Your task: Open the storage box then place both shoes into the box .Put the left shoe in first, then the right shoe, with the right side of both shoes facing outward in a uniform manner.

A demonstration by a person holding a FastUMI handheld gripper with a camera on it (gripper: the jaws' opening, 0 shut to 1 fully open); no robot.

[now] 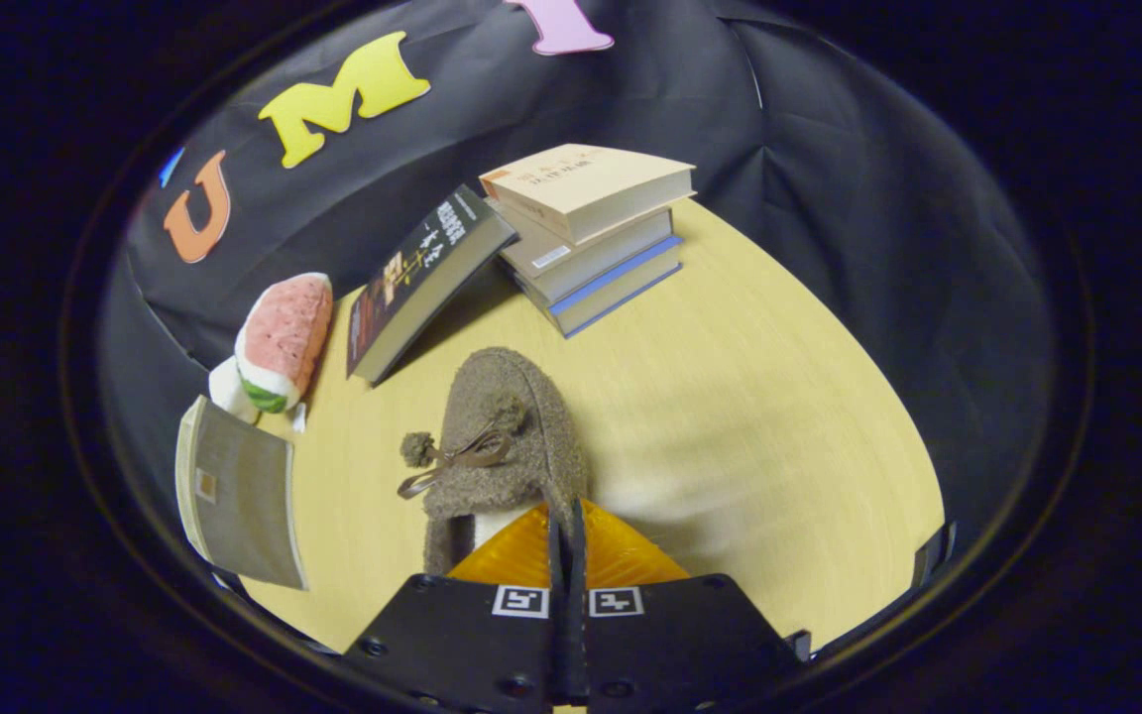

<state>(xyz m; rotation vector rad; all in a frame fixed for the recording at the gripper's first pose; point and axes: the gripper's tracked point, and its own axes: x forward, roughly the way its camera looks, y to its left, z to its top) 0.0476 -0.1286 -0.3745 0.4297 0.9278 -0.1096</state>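
Gripper view: fingers (567, 526) pressed together, only a thin dark seam between them, pinching the heel edge of the brown fuzzy shoe (504, 436). Both fingers bear on that rim, so the grip is clamped on the shoe. Fingers point forward and slightly down toward the wooden surface (749, 397). Two square black-and-white marker tags sit on the gripper body either side of the seam; no readable text on them.

The shoe extends straight ahead of the fingers, toe pointing away toward the books. Brown bow with a pom-pom (418, 448) on its top, hanging off to the shoe's left. Pale lining visible at the opening near the fingers. Cannot tell whether the sole rests on the surface or is lifted.

Beyond the toe: a stack of three books (591, 233), top one with a tan cover, bottom one with a blue edge. A dark book (422, 278) leans against the stack's left side, tilted. Cover print on the books is too small and warped to make out.

Left of the shoe, well apart: a watermelon-slice plush (282, 342) by the wall, and nearer the fingers a grey book (239, 491) standing on edge with a small square sticker on it, unreadable.
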